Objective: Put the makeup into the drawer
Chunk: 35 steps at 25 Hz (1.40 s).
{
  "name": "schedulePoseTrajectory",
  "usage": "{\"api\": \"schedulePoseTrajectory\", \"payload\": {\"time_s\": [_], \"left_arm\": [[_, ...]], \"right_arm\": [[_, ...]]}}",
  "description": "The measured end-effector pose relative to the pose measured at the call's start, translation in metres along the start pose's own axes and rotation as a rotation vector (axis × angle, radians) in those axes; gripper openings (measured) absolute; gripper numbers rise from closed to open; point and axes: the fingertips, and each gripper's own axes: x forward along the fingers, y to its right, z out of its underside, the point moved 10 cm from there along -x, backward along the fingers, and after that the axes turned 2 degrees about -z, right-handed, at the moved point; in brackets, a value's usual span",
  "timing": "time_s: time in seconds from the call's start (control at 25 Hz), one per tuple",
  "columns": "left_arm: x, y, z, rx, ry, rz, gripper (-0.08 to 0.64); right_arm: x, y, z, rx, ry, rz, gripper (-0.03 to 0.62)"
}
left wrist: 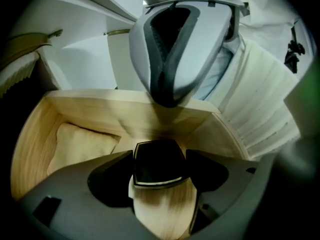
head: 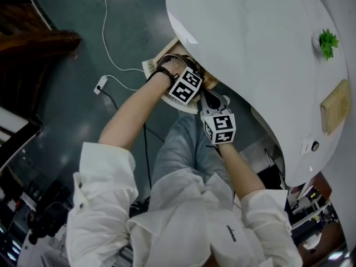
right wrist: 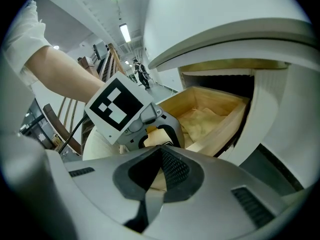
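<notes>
A black square makeup compact sits between the jaws of my left gripper, which is shut on it. The compact hangs just above the floor of an open wooden drawer, next to a cream cloth. In the head view the left gripper reaches into the drawer under the table's edge. My right gripper is shut and holds nothing. It hovers close over the left gripper in front of the drawer, and in the left gripper view the right gripper points down at the drawer.
The round white table overhangs the drawer and carries a small green plant and a wooden block. A white cable with a plug lies on the dark floor. The drawer's ribbed white front stands at the right.
</notes>
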Motion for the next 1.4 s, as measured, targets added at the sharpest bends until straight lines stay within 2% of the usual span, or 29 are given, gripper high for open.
{"api": "schedulePoseTrajectory", "payload": {"time_s": [0.36,0.56,0.8,0.84,0.96,1.08,1.24,1.4], "left_arm": [[0.010,0.004,0.006,-0.009,-0.005,-0.007,0.344],[-0.014,0.006,-0.006,0.017,0.032,-0.082,0.340],[-0.070,0.026,-0.038,0.088,0.115,-0.276,0.069],[-0.079,0.029,-0.046,0.078,0.137,-0.308,0.062],[-0.112,0.033,-0.065,0.026,0.212,-0.403,0.038],[-0.152,0.035,-0.078,-0.059,0.287,-0.499,0.028],[-0.213,0.047,-0.095,-0.262,0.402,-0.661,0.026],[-0.271,0.053,-0.107,-0.483,0.517,-0.867,0.026]], "right_arm": [[-0.002,0.003,-0.001,0.009,0.009,-0.001,0.017],[-0.010,-0.001,-0.007,-0.007,0.016,-0.011,0.017],[-0.047,-0.019,-0.029,-0.032,0.062,-0.040,0.017],[-0.056,-0.022,-0.033,-0.038,0.068,-0.046,0.017],[-0.083,-0.025,-0.049,-0.047,0.102,-0.051,0.017],[-0.109,-0.025,-0.070,-0.042,0.154,-0.044,0.017],[-0.154,-0.033,-0.100,-0.036,0.223,-0.028,0.017],[-0.191,-0.030,-0.134,-0.050,0.329,0.035,0.017]]}}
